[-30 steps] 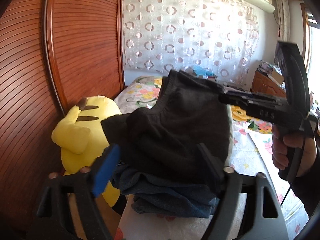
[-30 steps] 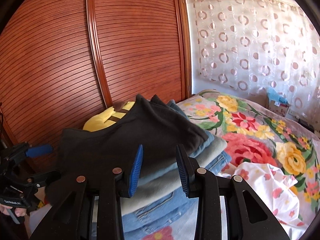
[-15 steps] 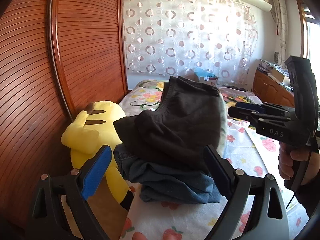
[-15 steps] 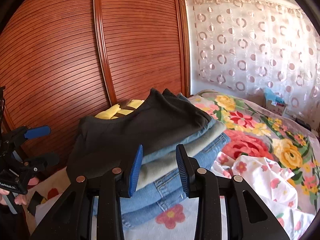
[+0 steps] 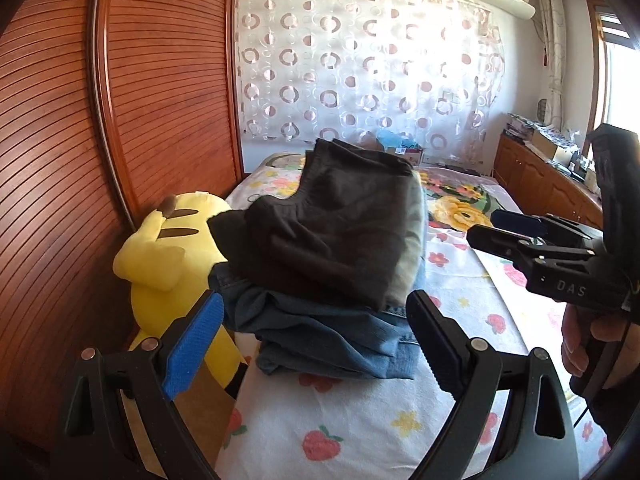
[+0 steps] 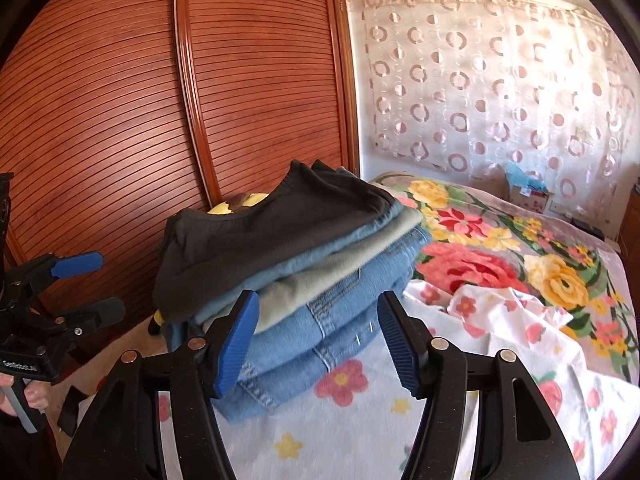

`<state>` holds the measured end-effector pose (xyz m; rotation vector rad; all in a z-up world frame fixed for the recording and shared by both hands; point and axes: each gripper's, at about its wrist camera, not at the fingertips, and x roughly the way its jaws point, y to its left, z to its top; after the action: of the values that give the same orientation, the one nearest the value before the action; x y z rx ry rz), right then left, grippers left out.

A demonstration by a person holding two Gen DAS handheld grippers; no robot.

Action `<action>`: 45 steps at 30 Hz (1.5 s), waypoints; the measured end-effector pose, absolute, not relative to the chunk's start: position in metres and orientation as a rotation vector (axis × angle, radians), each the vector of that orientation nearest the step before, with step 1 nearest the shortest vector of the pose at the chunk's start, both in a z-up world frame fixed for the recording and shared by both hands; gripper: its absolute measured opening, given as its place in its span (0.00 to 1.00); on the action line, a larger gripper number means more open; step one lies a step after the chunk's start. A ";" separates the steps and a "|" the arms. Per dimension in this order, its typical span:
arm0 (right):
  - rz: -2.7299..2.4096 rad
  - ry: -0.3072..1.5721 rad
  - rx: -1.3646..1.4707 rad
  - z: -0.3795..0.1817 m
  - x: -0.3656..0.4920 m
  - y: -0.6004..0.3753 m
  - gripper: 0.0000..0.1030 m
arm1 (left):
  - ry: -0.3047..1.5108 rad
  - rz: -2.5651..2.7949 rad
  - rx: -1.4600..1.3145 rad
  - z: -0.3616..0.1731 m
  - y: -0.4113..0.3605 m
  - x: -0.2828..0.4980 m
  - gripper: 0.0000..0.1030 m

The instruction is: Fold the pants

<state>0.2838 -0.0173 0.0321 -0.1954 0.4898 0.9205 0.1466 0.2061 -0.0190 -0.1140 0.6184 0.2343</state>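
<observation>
**Left wrist view: folded pants stacked, both grippers released**

Left wrist view: the left gripper (image 5: 312, 340) gapes empty; dark pants (image 5: 332, 228) top the stack at twelve o'clock, long axis running away.

Right wrist view: the right gripper (image 6: 316, 340) is spread, empty; the stack (image 6: 320, 280) sits at eleven o'clock, nearer this hand.

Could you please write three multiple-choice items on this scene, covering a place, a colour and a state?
1. Where does the yellow plush toy lie?
A. on top of the stack
B. beside the stack, by the wooden wardrobe
C. by the curtain

2. What colour are the top pants on the stack?
A. dark grey
B. red
C. white

3. How are the left gripper and right gripper?
A. both shut on cloth
B. one open, one shut
C. both open, empty

Answers: 1 B, the toy sits between stack and wardrobe; 2 A, dark grey cloth tops the denim; 3 C, jaws spread, holding nothing.
</observation>
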 end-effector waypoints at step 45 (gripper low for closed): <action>0.404 0.466 -0.053 0.068 0.072 -0.196 0.78 | 0.590 -0.102 0.014 0.004 0.000 0.066 0.90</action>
<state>0.0722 -0.1955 0.0676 -0.0526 0.4662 0.4045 0.0662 0.0001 0.0044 0.0142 0.5899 -0.1017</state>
